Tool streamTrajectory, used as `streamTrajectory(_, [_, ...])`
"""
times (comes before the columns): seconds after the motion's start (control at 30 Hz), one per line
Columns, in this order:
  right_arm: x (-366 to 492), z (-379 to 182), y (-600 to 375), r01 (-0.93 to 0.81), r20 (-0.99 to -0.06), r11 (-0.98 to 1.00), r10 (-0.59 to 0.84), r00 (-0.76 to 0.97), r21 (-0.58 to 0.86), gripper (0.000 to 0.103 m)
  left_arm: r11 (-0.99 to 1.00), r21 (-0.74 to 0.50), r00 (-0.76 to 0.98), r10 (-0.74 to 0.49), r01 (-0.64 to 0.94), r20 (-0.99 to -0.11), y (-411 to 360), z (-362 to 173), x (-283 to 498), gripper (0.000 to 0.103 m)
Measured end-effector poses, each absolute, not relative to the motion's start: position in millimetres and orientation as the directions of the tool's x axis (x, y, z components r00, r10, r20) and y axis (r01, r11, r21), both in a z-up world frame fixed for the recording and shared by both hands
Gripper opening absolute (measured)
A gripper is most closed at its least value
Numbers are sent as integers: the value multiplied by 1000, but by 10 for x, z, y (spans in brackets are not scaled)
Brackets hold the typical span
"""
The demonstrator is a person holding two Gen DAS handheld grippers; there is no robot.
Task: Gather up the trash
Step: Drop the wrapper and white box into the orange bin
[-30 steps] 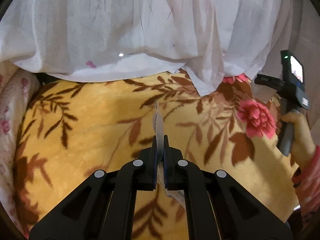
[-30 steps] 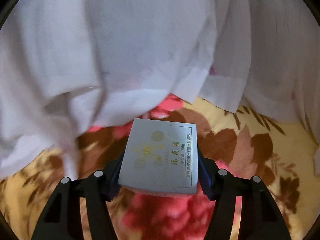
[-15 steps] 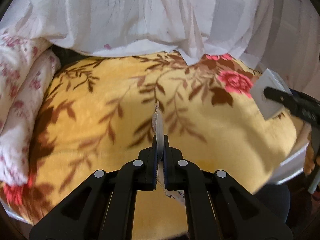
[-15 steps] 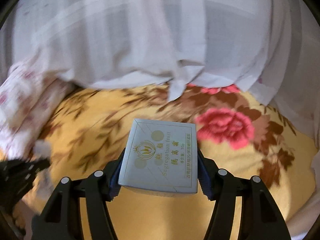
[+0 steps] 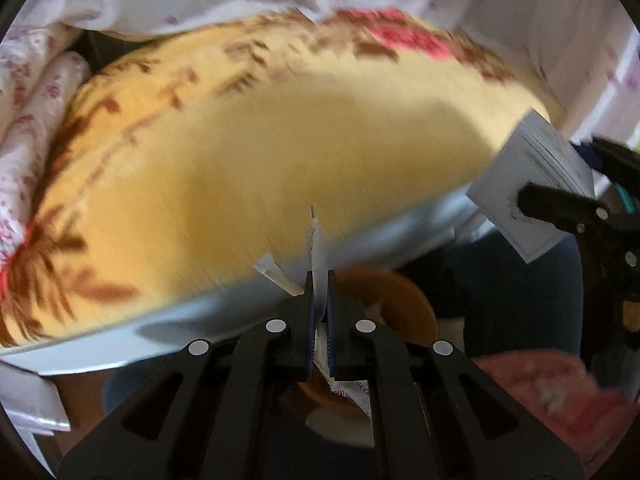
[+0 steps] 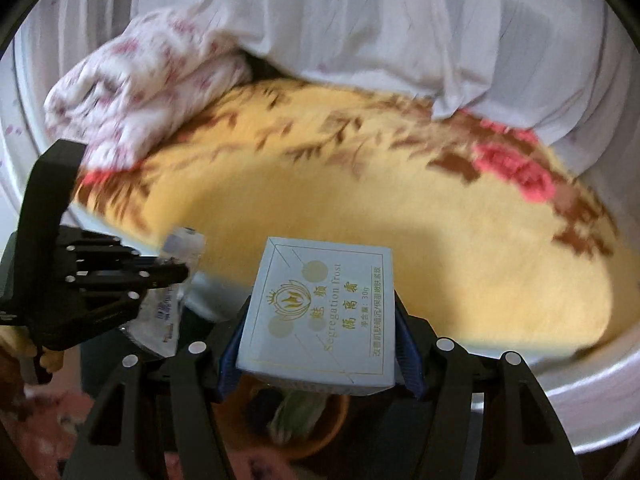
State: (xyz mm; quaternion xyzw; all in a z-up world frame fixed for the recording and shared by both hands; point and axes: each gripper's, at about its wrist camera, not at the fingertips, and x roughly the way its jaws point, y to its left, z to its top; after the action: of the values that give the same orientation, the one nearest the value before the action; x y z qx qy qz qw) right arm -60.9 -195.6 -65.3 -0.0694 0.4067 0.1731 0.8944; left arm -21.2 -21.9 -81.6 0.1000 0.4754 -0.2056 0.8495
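A bed point(image 6: 592, 396) carries a yellow floral blanket point(image 6: 360, 208); a folded pink-flowered quilt point(image 6: 136, 92) and white sheer fabric point(image 6: 380, 24) lie at its far side.

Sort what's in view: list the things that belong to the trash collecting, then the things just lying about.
Job:
- left tongs, shut on the sachet wrapper
- right tongs, shut on the white box
- orange bin below

Lying about:
- yellow floral blanket
- pink-flowered quilt
- white curtain

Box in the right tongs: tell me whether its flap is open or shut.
Shut. The box shows flat, closed faces with no flap lifted, clamped by its sides in the right tongs.
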Motion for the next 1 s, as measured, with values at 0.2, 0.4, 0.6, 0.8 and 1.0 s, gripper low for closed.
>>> streamTrajectory(0.2, [-708, -1140, -1872, -378, -825, 924, 261, 502, 62, 62, 885, -78, 316, -245, 459, -916, -293, -1392, -310, 4])
streamTrajectory(0.4, [-622, -1684, -1817, -355, -894, 927, 259, 365, 123, 62, 890, -135, 154, -221, 436, -963, -346, -1976, -239, 4])
streamTrajectory(0.6, [-520, -1978, -1817, -328, -921, 935, 243, 305, 138, 64, 905, -141, 89, -191, 402, -978, -339, -2241, -166, 12])
streamTrajectory(0.8, [-483, -1909, -1872, -302, -910, 945, 233, 343, 128, 82, 924, -127, 139, -188, 361, -972, -249, -2146, -109, 63])
streamTrajectory(1.0, [-506, -1498, -1963, -281, -843, 956, 220, 491, 85, 82, 951, -71, 290, -162, 300, -943, -98, -1754, -43, 67])
